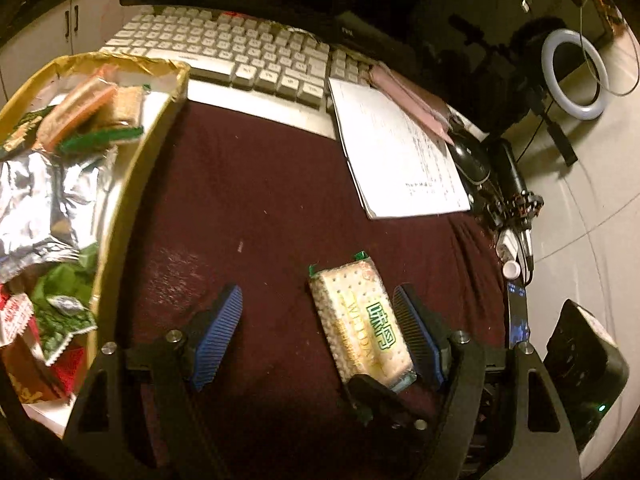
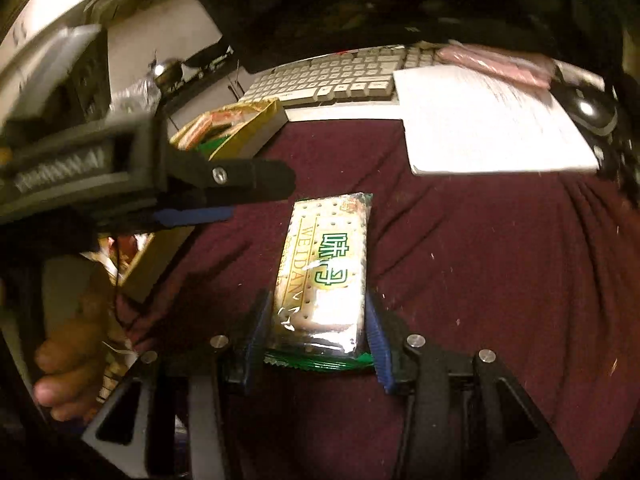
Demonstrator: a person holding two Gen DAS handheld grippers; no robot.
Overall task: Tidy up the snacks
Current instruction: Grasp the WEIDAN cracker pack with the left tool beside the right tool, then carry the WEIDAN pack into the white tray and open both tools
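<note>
Maroon cloth covers the desk, and on it lies a cracker packet printed WEIDAN, lengthwise toward the keyboard. The right gripper has its blue ribbed pads on both long sides of the packet's near end, jaws clenched on it; whether the packet is lifted clear of the cloth cannot be told. The left gripper hovers over the cloth with jaws spread wide and nothing between the pads, the packet just beside its right pad. A gold-rimmed box, already holding foil and green wrappers, stands to the left; white papers lie near the keyboard. Judged step: pickup of a remaining loose snack. The next move likely calls for carrying the packet leftward over the box rim, past the left gripper, before release.
</note>
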